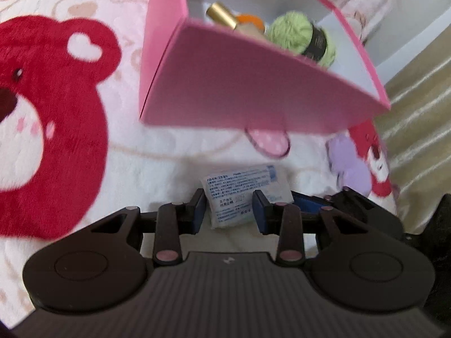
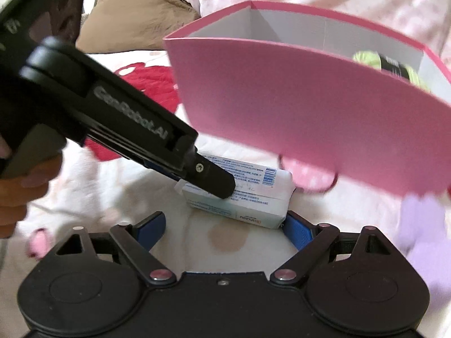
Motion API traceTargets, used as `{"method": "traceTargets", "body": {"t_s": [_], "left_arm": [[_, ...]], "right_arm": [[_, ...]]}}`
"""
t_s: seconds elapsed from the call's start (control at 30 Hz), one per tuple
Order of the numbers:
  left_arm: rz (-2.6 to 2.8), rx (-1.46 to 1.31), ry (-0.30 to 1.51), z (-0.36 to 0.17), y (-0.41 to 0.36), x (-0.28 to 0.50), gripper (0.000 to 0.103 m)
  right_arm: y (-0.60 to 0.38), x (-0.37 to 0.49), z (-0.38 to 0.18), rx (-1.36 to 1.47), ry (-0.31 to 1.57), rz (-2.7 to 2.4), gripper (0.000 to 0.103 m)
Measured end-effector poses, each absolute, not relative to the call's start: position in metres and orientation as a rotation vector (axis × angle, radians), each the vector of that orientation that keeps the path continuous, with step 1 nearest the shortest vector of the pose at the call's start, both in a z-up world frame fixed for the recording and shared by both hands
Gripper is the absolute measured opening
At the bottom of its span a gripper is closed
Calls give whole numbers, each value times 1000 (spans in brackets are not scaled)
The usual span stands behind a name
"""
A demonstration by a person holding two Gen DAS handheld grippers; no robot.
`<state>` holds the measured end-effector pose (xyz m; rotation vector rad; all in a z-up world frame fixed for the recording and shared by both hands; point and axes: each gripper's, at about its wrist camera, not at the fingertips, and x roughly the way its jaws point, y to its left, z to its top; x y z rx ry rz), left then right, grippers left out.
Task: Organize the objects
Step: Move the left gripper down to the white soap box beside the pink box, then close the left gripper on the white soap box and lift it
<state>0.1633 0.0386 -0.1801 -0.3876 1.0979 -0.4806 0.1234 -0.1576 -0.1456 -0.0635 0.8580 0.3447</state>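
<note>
Left jaws' printed packet (image 1: 239,197), gold-capped bottle (image 1: 222,15) left-view only

pink box (image 1: 253,90) near wall hides bottle (image 1: 222,17) base, yarn (image 1: 301,35) underside | orange item (image 1: 249,19) unidentifiable | purple plush (image 2: 422,225) blurred

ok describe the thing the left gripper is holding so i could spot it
Find the pink box on the bear-print blanket. Just in front of it lies a white tissue pack, pinched by the left gripper. Unlike the purple plush nearby, it is flat and covered in blue print.
</note>
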Motion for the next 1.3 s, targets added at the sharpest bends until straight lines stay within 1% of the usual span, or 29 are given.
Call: {"method": "traceTargets", "body": {"t_s": [0.13,0.27,0.33,0.4,0.43,0.57,0.7,0.83,0.9,1.23,1.3], "left_arm": [[-482,-419,1112,-182,44,162,32],[-473,-467,1100,-186,50,165,31],[-469,-418,1053,-184,45,163,30],[-466,-376,1028,-182,39,160,29],[-466,-365,1021,-181,37,158,29],[-465,-417,1047,-180,41,157,29],[-487,-474,1084,-183,44,157,29],[-480,-471,1074,-182,38,148,28],[-482,-474,1064,-180,33,143,28],[-525,-389,1043,-153,10,109,28],[-530,-386,1044,-144,7,101,29]], "right_arm": [[-155,111,-146,-90,860,318,92],[-155,111,-147,-125,817,251,90],[-156,112,-151,-129,805,218,70],[-159,113,-154,-103,807,220,65],[-160,113,-154,-99,806,217,64],[-153,109,-150,-94,809,202,64],[-158,114,-155,-74,816,200,80],[-155,117,-148,-63,812,175,83],[-152,116,-148,-74,811,160,87],[-161,79,-130,-67,778,140,83],[-156,89,-126,-65,775,148,83]]}}
